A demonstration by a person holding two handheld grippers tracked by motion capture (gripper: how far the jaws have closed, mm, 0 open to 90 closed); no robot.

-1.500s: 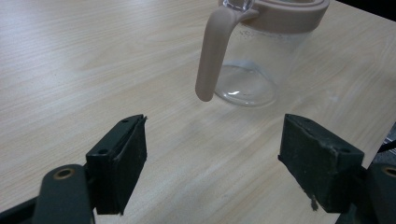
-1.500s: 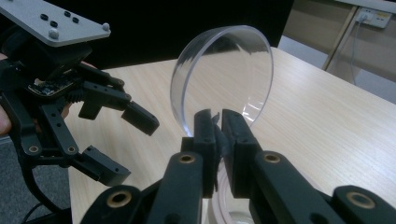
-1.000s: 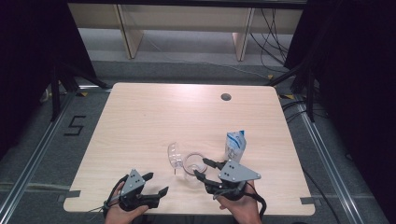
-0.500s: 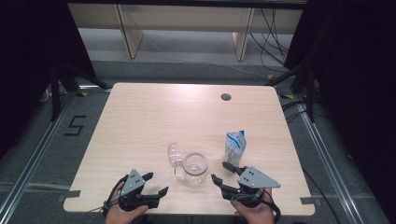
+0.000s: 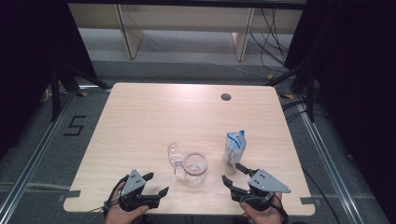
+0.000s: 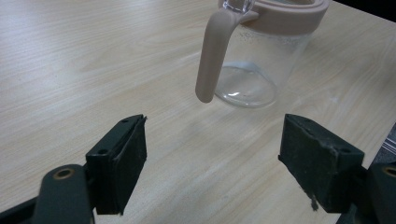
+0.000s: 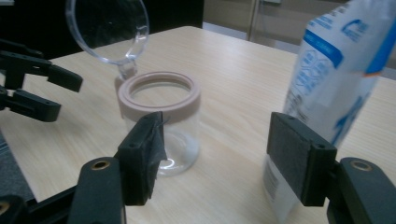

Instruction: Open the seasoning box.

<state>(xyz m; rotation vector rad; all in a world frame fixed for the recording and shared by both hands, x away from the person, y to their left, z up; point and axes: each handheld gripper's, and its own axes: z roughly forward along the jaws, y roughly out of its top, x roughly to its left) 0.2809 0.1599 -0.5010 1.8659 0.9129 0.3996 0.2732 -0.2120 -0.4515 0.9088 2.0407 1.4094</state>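
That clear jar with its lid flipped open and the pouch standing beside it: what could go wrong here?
The pouch stands upright on a narrow base close to the right gripper, whose jaws have just been opening; a nudge might topple it. The jar is light and its raised lid sticks out, so a bump could tip it.

Two things stand in the way near the front of the desk (image 5: 140, 121): a clear jar (image 5: 194, 169) with its hinged lid (image 5: 174, 154) tipped up, and a white-and-blue pouch (image 5: 234, 147) upright near its right. A narrow lane runs between them. Elsewhere the desk gives free passage.
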